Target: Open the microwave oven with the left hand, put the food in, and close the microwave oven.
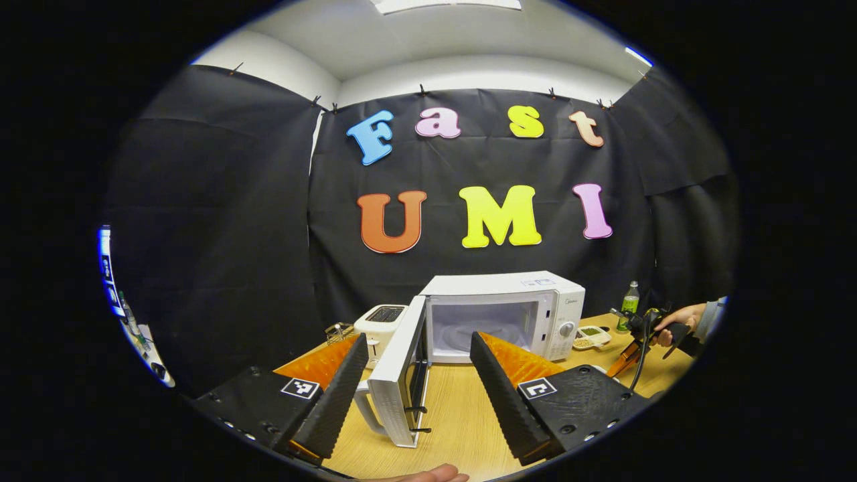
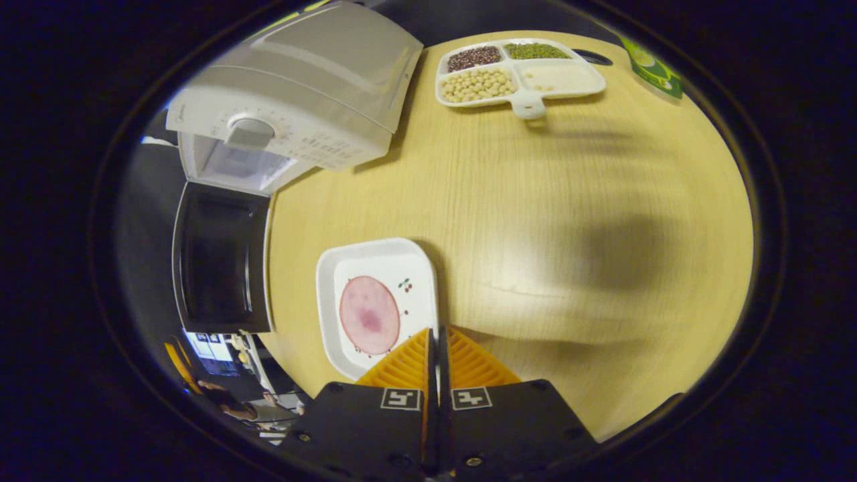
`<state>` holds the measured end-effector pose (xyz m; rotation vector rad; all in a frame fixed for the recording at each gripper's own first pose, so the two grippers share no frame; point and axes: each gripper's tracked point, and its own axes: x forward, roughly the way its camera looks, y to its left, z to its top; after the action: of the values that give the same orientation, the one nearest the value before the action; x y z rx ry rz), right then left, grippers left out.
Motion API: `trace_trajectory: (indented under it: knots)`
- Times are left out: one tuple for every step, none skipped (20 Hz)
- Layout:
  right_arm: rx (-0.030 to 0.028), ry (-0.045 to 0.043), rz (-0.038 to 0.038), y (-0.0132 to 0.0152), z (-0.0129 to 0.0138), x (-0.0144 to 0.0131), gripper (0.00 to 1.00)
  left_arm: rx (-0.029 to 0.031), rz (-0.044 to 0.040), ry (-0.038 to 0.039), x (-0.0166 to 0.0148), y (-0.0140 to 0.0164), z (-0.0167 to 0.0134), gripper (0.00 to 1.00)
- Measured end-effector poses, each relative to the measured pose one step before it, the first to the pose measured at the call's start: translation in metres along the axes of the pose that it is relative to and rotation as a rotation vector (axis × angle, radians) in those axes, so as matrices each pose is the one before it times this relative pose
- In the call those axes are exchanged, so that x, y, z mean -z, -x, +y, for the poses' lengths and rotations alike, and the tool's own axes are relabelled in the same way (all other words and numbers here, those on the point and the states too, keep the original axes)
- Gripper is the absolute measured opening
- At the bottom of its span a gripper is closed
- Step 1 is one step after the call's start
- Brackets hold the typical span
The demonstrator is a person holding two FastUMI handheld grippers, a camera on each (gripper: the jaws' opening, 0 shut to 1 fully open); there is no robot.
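With the microwave point(image 1: 502, 311) door point(image 1: 400, 371) swung open and your left gripper point(image 1: 418, 375) spread before it, keep your right gripper point(image 2: 436, 348) pinched on the plate point(image 2: 378, 304) rim beside the door and carry it in level.

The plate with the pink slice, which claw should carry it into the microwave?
The right claw. It is shut on the plate at its edge. The left claw hangs open in front of the open microwave door, holding nothing.
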<state>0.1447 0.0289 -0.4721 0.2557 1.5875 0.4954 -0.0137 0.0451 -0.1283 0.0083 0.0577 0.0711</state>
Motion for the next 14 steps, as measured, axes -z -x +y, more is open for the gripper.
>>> trace_trajectory:
  knots:
    - [-0.00736, -0.01007, -0.00826, -0.00054, -0.00294, 0.00204, 0.04, -0.00117, -0.00458, 0.00241, -0.00076, 0.00030, 0.00139, 0.92]
    - [-0.00009, -0.01060, -0.00567, 0.00080, -0.00264, 0.00252, 0.04, -0.00038, -0.00330, 0.00330, -0.00056, 0.00086, 0.00166, 0.92]
    - [-0.00640, -0.01566, -0.01165, 0.00128, -0.00173, 0.00216, 0.04, 0.00075, -0.00170, 0.00212, -0.00039, 0.00087, 0.00113, 0.92]
    - [-0.00678, -0.01275, -0.00970, 0.00193, -0.00147, 0.00244, 0.04, 0.00370, -0.00350, 0.00131, -0.00072, 0.00052, 0.00012, 0.92]
    - [-0.00222, -0.01448, -0.01154, 0.00314, -0.00035, 0.00393, 0.04, 0.00482, -0.00041, 0.00136, 0.00070, 0.00029, -0.00117, 0.92]
    - [0.00014, -0.01016, -0.01151, 0.00356, 0.00072, 0.00178, 0.04, 0.00683, 0.00020, 0.00036, 0.00148, 0.00000, -0.00068, 0.92]
    - [0.00355, -0.00499, -0.01673, 0.00328, 0.00094, 0.00286, 0.04, 0.00600, -0.00112, -0.00104, 0.00100, -0.00029, -0.00037, 0.92]
    - [0.00371, 0.00124, -0.00779, 0.00312, 0.00282, 0.00350, 0.04, 0.00114, 0.00046, -0.00217, 0.00175, 0.00050, 0.00051, 0.92]
    - [0.00034, -0.00286, -0.01634, 0.00309, 0.00601, 0.00306, 0.04, 0.00016, -0.00129, -0.00468, 0.00273, 0.00080, 0.00124, 0.92]
    - [-0.00563, -0.00313, -0.01173, 0.00211, 0.00780, 0.00297, 0.04, 0.00535, -0.00004, -0.00576, 0.00193, 0.00105, 0.00072, 0.92]
    - [-0.01136, -0.00310, -0.01064, 0.00293, 0.01054, 0.00463, 0.00, 0.00496, 0.00132, -0.00088, 0.00314, 0.00100, 0.00183, 0.92]
    - [-0.01691, 0.00010, -0.00853, 0.00097, 0.01221, 0.00347, 0.04, 0.00104, -0.00222, 0.00509, 0.00142, 0.00141, 0.00286, 0.92]
    - [-0.01430, -0.00446, -0.00383, -0.00260, 0.01307, 0.00376, 0.03, 0.00384, -0.00156, 0.00665, 0.00043, 0.00064, 0.00299, 0.92]
    - [-0.01240, -0.00706, -0.00085, -0.00274, 0.01314, 0.00532, 0.04, 0.00259, 0.00154, 0.00743, 0.00117, 0.00227, 0.00359, 0.92]
